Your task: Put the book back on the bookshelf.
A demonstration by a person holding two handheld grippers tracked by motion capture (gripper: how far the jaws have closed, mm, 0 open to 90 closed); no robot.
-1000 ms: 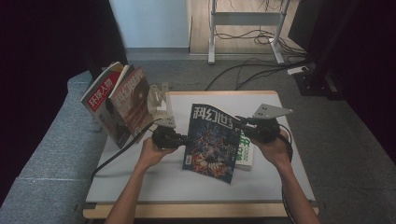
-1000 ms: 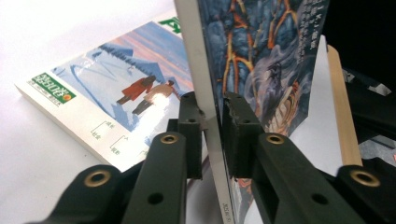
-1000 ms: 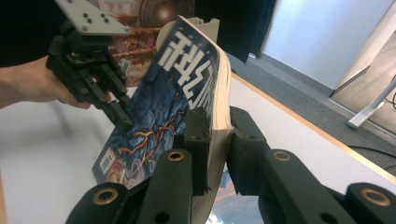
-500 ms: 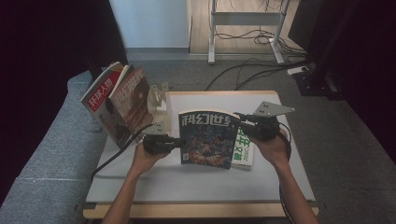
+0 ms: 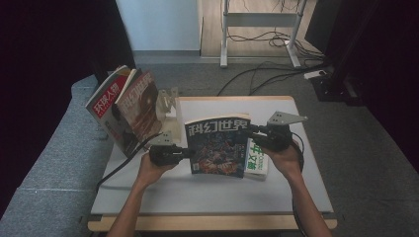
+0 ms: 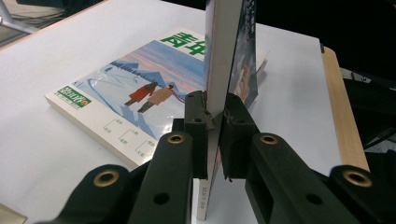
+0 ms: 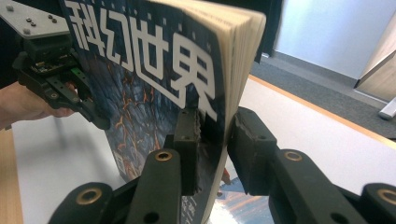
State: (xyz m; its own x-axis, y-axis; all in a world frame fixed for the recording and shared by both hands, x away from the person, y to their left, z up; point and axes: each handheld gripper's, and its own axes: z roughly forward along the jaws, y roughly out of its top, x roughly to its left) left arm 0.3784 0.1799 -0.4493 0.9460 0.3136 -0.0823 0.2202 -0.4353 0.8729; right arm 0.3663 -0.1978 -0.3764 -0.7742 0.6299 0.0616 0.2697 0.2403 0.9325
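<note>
A: Jaws?
B: Both clamped on the sci-fi magazine. Left gripper pinches its 9 o'clock edge, right gripper its 3 o'clock edge, mag held up off the table.
A: Below it?
B: Green-titled magazine, lying flat.
A: Vs 0.5 s ago?
B: Mag squarer now, tilt gone
</note>
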